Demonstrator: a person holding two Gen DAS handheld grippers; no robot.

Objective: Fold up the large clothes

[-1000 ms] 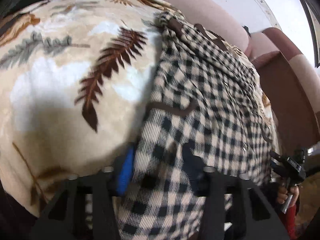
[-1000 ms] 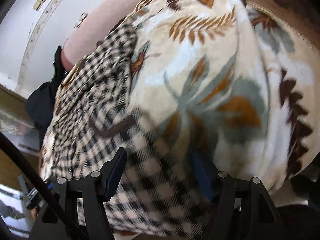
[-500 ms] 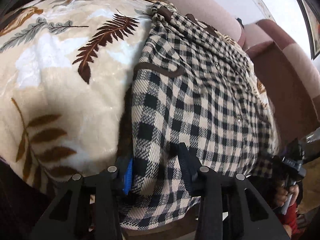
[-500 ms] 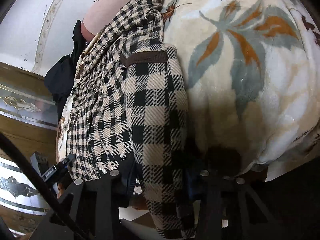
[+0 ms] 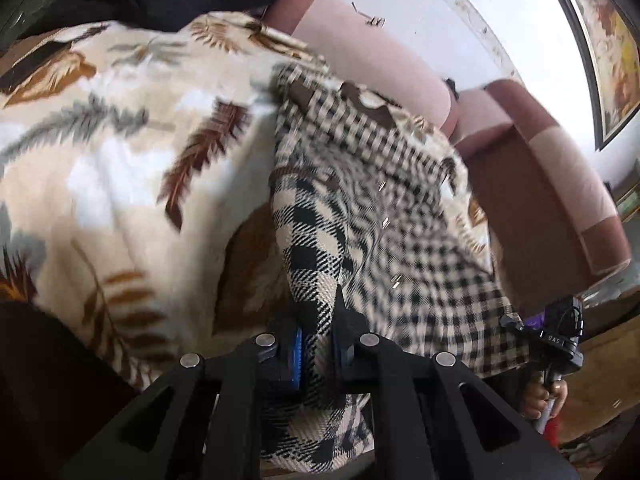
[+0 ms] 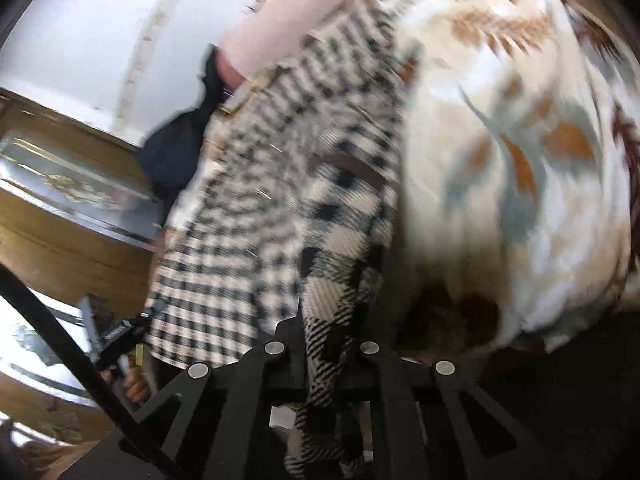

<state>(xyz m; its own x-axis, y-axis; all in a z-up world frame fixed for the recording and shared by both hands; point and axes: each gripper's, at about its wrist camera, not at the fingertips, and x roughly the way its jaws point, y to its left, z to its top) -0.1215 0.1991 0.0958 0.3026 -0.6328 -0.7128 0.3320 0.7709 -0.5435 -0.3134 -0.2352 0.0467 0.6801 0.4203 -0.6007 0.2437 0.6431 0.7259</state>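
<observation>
checked cloth is pinched in both grippers: the left gripper [image 5: 318, 344] has its jaws pressed together on a bunched hem edge of the checked shirt [image 5: 384, 216] at the lower centre of its frame, and the right gripper [image 6: 326, 356] is clamped the same way on the opposite hem corner at the lower centre of its own frame. the shirt [image 6: 280, 208] is spread up the middle of each view over a leaf-print blanket [image 5: 120, 160], with a pink and brown sofa [image 5: 520, 168] seen in the upper right of the left view. a dark garment [image 6: 176, 152] lies at the left of the right view.

the step is judged to be a carry of the hem toward the collar. it is best done with both corners kept level and the cloth between them taut, so that the fold line falls straight; the blanket should not be dragged along.

both tools are held low at the near edge and pointed along the shirt. the hand on the right gripper [image 5: 544, 396] is glimpsed at the lower right of the left view, and the other hand [image 6: 134, 388] at the lower left of the right view.
</observation>
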